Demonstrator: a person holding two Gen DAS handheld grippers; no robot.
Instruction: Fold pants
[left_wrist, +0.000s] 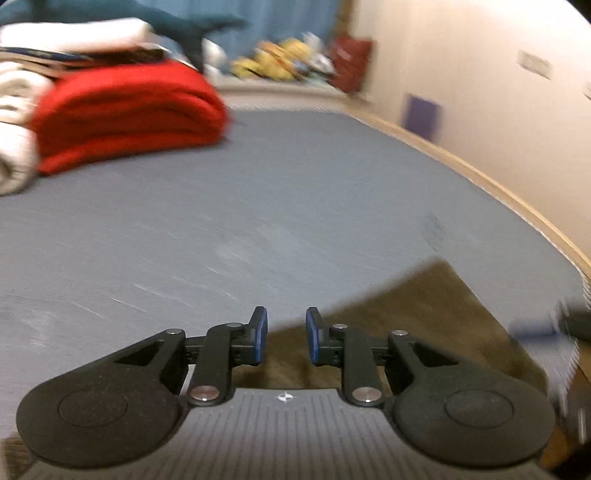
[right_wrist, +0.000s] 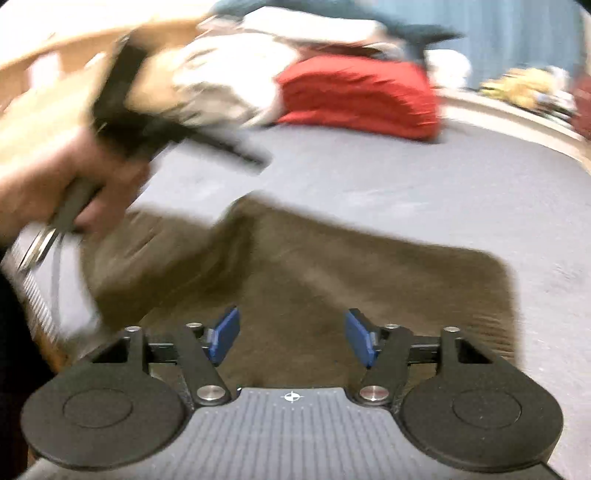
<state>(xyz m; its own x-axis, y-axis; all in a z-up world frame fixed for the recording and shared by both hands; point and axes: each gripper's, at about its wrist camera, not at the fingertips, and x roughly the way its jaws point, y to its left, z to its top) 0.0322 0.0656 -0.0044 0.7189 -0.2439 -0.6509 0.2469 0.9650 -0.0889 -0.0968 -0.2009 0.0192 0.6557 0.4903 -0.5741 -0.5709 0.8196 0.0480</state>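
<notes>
Brown pants (right_wrist: 295, 258) lie flat on the grey bed sheet (right_wrist: 406, 166); in the left wrist view they (left_wrist: 424, 314) show at lower right. My left gripper (left_wrist: 286, 336) is open and empty, hovering over the pants' near left edge. It also shows in the right wrist view (right_wrist: 147, 110), blurred, held in a hand at upper left. My right gripper (right_wrist: 291, 339) is open wide and empty, just above the pants' near part. Both views are motion-blurred.
A folded red blanket (left_wrist: 125, 114) and white bedding (left_wrist: 14, 129) are stacked at the far end of the bed. Stuffed toys (left_wrist: 273, 59) sit on a ledge behind. A wooden bed edge (left_wrist: 498, 184) and wall run along the right.
</notes>
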